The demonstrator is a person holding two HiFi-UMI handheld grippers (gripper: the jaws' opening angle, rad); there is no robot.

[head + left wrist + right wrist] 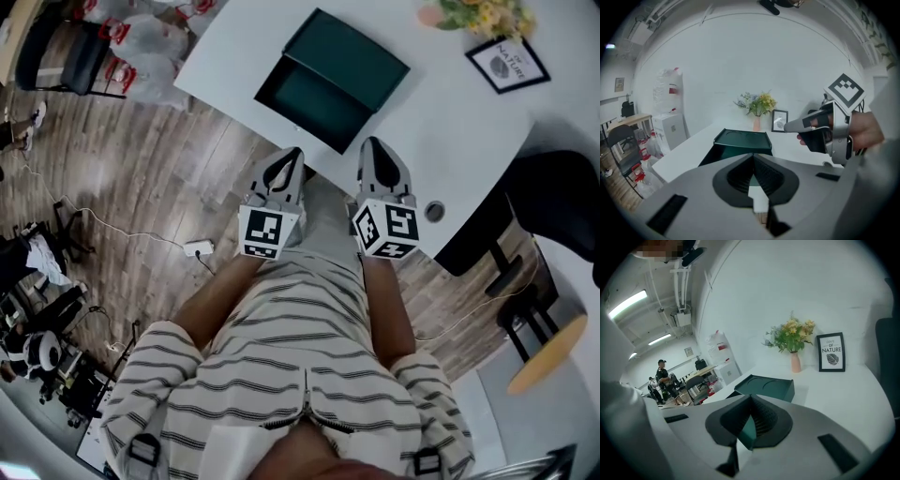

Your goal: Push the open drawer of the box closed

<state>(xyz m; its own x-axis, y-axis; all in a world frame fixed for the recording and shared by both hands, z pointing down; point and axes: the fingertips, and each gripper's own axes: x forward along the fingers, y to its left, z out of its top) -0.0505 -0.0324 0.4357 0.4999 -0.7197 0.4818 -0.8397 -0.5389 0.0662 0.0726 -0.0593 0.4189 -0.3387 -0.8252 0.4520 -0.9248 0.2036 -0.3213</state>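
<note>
**Two clenched grippers, drawer open: lining up the push**

You are facing the dark green box (354, 58), which is sitting near the front edge of the white table (459, 122). Its drawer (309, 98) is standing pulled out toward you.

You are holding the left gripper (292, 157) and the right gripper (373, 146) side by side, short of the drawer. Both have their jaws pressed together with nothing between them. Clenched suits this step: blunt closed tips should push better.

- **Contact:** be setting the tips against the drawer's front wall, spread toward its two ends.
- **Direction:** be pushing level and straight so it is not skewing.
- **Risk:** the box looks light and may slide toward the framed print (507, 63), so be going slowly.
</note>
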